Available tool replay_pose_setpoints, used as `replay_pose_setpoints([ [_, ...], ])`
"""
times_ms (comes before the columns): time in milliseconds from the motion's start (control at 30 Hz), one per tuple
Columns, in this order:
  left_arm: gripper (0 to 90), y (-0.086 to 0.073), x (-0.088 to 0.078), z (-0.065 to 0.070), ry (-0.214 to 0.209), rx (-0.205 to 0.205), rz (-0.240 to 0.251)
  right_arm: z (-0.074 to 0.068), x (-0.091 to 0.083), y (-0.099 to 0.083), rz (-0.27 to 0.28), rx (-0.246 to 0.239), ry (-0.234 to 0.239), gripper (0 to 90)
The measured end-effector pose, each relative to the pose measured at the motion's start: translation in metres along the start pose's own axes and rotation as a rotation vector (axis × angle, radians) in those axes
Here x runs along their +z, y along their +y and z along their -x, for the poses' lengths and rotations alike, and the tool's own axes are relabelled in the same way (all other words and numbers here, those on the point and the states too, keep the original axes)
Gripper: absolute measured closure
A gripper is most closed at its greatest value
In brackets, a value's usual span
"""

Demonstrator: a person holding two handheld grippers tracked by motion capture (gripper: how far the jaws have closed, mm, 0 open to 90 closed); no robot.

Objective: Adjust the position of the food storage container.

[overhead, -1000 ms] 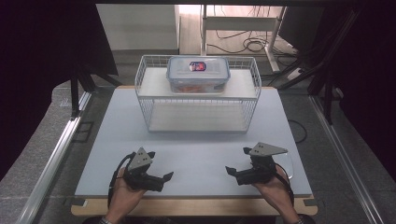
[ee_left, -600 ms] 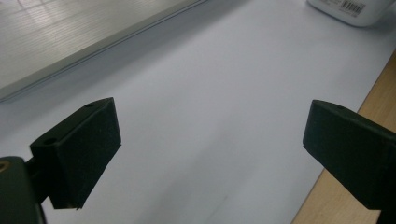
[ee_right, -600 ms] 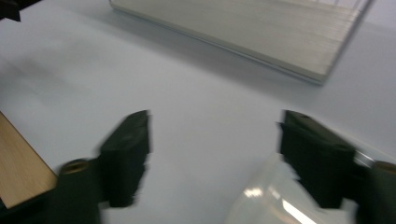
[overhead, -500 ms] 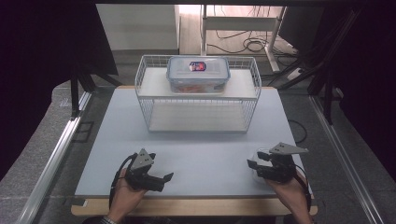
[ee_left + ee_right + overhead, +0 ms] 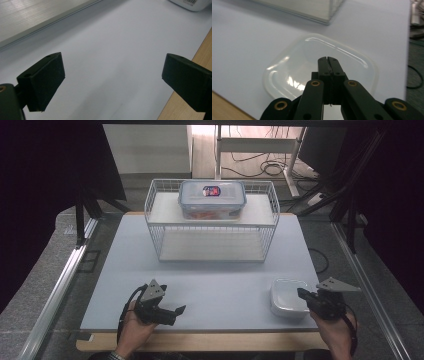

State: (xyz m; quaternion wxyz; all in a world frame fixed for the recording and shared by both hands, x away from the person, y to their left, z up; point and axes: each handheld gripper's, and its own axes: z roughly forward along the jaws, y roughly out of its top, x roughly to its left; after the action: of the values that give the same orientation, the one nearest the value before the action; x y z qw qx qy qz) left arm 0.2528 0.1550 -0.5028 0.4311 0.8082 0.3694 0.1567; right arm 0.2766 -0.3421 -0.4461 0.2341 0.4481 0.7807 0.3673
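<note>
Hovering over dish point(image 5: 294, 72), right claw point(image 5: 328, 58) closed.

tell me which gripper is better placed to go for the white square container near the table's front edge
Right. The right gripper sits beside the white container, jaws shut; the left gripper is far across the table.

Left hand point(image 5: 134, 327) enters from the bottom edge at about 7 o'clock of the high view, wrapped around the left gripper point(image 5: 176, 311). Gripper lies low and roughly level, nose toward 3 o'clock. Jaws stand wide apart, nothing between the pads point(image 5: 45, 80).

Right hand point(image 5: 336, 336) enters at about 5 o'clock, holding the right gripper point(image 5: 301, 293), nose toward 10 o'clock. Jaws have just been closing; pads now pressed flat together, nothing between them.
</note>
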Motion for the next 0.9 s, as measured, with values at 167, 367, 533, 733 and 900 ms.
replay_pose_setpoints([
  [167, 4.5, 0.000, 0.001, 0.000, -0.002, 0.001, -0.003, 0.020, -0.005, -0.008, -0.008, 0.049, -0.071, 89.4],
  [367, 4.6, 0.000, 0.001, 0.001, 0.000, 0.008, -0.001, 0.030, -0.003, -0.014, -0.039, 0.063, -0.108, 89.3],
  [533, 4.7, 0.000, 0.000, 0.001, 0.000, 0.009, 0.000, 0.033, 0.002, -0.017, -0.072, 0.066, -0.118, 89.3],
  [733, 4.8, 0.000, 0.000, 0.000, 0.002, 0.015, 0.003, 0.031, 0.006, -0.017, -0.084, 0.059, -0.116, 89.4],
  [900, 4.8, 0.000, 0.001, 0.000, 0.000, 0.012, 0.001, 0.026, 0.010, -0.015, -0.075, 0.049, -0.091, 89.4],
])
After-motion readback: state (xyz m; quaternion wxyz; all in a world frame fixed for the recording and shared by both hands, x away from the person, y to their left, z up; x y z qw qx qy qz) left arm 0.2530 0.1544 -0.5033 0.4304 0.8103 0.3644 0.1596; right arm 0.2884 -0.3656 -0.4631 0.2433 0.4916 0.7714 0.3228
